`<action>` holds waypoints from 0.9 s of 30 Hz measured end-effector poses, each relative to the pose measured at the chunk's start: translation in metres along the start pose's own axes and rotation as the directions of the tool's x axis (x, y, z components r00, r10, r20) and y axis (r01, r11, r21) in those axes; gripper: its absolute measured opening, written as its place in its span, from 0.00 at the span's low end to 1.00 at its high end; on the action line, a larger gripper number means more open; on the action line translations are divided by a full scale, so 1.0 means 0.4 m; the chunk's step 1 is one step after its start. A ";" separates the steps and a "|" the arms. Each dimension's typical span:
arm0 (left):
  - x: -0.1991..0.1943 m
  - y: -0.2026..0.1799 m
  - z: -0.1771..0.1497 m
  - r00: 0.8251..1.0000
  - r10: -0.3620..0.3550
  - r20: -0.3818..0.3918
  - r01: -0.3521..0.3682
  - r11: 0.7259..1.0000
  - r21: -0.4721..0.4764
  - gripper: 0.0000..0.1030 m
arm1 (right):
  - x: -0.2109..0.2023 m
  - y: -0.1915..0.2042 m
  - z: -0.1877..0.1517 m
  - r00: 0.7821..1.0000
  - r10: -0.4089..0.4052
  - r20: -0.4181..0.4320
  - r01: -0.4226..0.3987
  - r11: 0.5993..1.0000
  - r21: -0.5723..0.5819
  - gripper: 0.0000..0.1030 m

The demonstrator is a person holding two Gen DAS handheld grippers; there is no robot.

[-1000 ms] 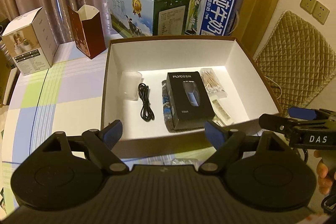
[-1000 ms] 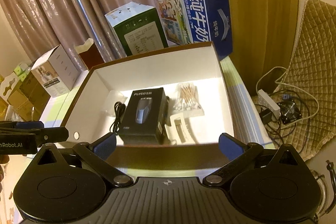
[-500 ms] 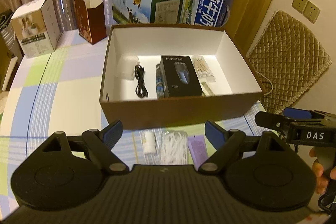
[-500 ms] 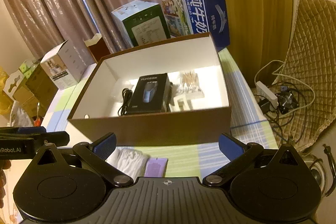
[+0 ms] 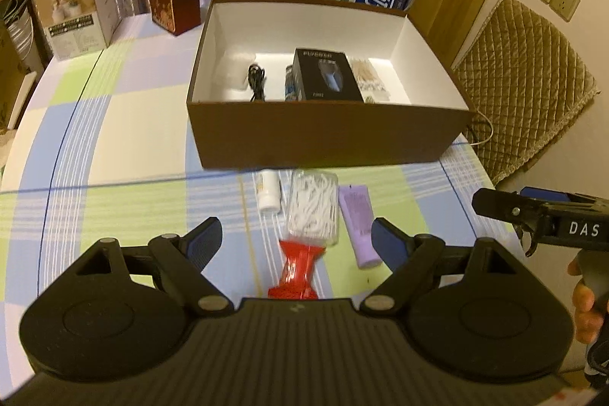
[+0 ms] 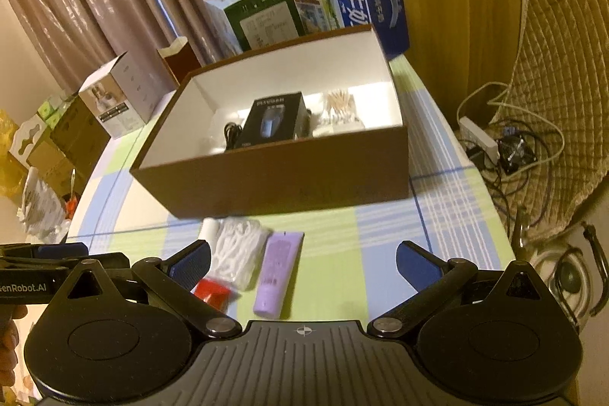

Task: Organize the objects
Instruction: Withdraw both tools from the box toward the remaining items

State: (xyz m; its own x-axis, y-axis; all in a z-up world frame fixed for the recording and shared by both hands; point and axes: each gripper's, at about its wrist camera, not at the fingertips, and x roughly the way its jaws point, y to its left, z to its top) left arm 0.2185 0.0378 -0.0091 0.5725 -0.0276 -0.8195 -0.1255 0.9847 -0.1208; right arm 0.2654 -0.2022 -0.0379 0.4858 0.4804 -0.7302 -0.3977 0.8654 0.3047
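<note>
Pastel checked cloth [image 5: 125, 147] covers the table, with cartons along the curtain behind. Both grippers have drawn back from the brown white-lined cardboard box [image 5: 327, 139], bringing four loose items into view, so I judge a next pick is coming. Left gripper [image 5: 297, 242] and right gripper [image 6: 302, 261] gape, empty. Between the left's fingers lie a red packet [image 5: 298, 269], a clear pack of white floss picks [image 5: 314, 208] and a lilac tube [image 5: 359, 223]; a small white bottle [image 5: 268, 191] lies beyond, against the box.
</note>
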 end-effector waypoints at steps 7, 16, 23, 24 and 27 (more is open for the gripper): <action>0.003 -0.002 -0.049 1.000 0.010 -0.017 -0.010 1.000 -0.009 0.81 | 0.001 -0.002 -0.041 0.999 -0.002 -0.036 0.002 1.000 0.007 0.98; 0.039 0.009 -0.101 0.997 0.027 -0.079 -0.029 0.999 -0.019 0.81 | 0.045 0.011 -0.103 0.993 -0.006 -0.120 0.005 1.000 -0.006 0.98; 0.060 0.011 -0.121 0.993 0.049 -0.105 -0.050 0.999 -0.006 0.81 | 0.071 0.017 -0.121 0.988 -0.007 -0.154 0.005 1.000 -0.013 0.98; 0.064 0.012 -0.123 0.993 0.048 -0.110 -0.049 0.999 -0.008 0.81 | 0.073 0.018 -0.121 0.988 -0.007 -0.156 0.005 1.000 -0.013 0.98; 0.072 0.017 -0.126 0.992 0.050 -0.117 -0.051 0.999 -0.010 0.81 | 0.085 0.020 -0.125 0.986 -0.011 -0.166 0.009 1.000 -0.015 0.98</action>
State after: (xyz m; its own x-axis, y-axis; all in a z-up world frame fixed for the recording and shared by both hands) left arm 0.1932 0.0350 -0.0616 0.4671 0.0015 -0.8842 -0.1630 0.9830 -0.0844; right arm 0.2399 -0.1861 -0.0909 0.3543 0.4406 -0.8248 -0.4048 0.8674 0.2895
